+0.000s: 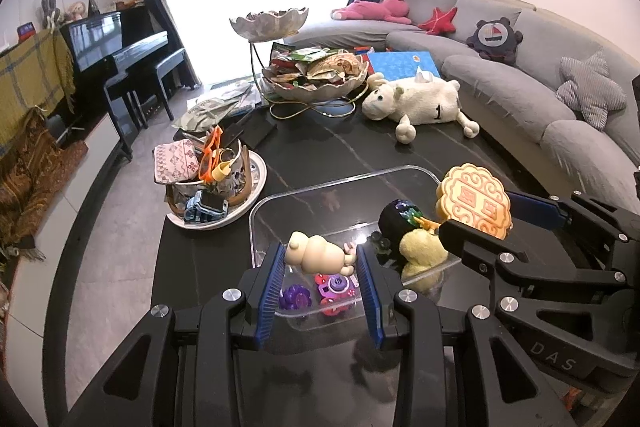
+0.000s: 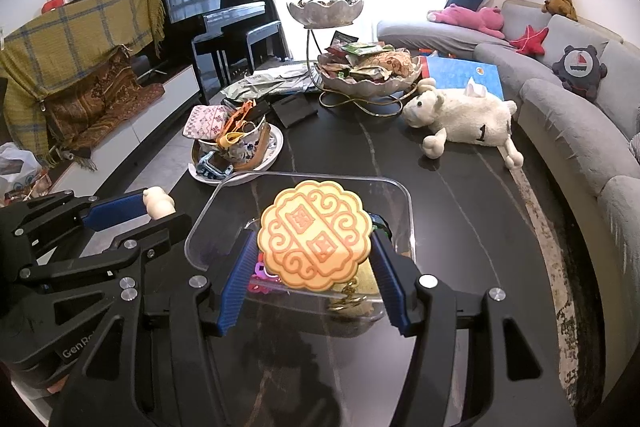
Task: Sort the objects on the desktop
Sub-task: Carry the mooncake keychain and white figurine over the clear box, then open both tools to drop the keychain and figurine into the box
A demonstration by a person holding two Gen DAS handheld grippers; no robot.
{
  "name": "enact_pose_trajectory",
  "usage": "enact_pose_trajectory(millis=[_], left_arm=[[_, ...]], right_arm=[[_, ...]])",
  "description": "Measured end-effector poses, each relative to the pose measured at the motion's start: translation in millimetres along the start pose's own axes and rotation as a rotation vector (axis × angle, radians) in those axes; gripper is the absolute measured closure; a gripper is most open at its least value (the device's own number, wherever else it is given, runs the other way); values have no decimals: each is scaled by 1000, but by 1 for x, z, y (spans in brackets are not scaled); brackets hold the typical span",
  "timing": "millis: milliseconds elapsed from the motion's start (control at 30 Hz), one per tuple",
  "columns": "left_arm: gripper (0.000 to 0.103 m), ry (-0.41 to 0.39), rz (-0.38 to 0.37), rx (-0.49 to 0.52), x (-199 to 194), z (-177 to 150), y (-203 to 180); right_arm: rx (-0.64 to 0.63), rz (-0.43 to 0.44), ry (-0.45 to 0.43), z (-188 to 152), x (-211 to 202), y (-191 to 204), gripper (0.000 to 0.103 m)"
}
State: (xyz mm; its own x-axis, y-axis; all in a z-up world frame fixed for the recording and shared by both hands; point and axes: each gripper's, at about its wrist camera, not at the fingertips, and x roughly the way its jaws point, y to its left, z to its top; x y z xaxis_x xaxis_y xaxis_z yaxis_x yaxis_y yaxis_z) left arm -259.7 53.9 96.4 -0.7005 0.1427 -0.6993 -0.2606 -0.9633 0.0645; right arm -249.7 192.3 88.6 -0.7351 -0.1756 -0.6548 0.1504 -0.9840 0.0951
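Observation:
My left gripper [image 1: 320, 259] is shut on a cream toy figure [image 1: 316, 251], held over the near end of a clear plastic box [image 1: 304, 193]. My right gripper [image 2: 316, 247] is shut on a round orange mooncake-shaped toy [image 2: 316, 233], held above the same clear box [image 2: 404, 195]. In the left wrist view that mooncake toy [image 1: 474, 201] sits at the right, over the box's right side. Inside the box lie a purple flower toy [image 1: 295, 298], a pink and purple toy [image 1: 336, 285], a black round toy [image 1: 398, 223] and a yellow plush [image 1: 422, 251].
On the black table stand a plate with a patterned bowl of clutter [image 1: 212, 183], a two-tier snack stand [image 1: 316, 75] and a white sheep plush [image 1: 420, 103]. A grey sofa [image 1: 520, 95] curves along the right; a piano [image 1: 120, 55] stands at the left.

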Motion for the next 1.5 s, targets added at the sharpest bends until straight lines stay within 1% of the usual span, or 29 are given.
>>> enact_pose_trajectory(millis=[533, 867, 1033, 1233, 1500], left_arm=[[71, 56, -18, -14, 47, 9, 9], [71, 90, -33, -10, 75, 10, 6], [71, 122, -44, -23, 91, 8, 8], [71, 157, -40, -31, 110, 5, 9], [71, 179, -38, -31, 125, 2, 11]], right_arm=[[-4, -1, 51, 11, 44, -8, 49], [6, -2, 91, 9, 69, -19, 49], [9, -1, 113, 8, 83, -24, 49], [3, 1, 146, 5, 101, -26, 49], [7, 4, 171, 1, 116, -28, 49]])
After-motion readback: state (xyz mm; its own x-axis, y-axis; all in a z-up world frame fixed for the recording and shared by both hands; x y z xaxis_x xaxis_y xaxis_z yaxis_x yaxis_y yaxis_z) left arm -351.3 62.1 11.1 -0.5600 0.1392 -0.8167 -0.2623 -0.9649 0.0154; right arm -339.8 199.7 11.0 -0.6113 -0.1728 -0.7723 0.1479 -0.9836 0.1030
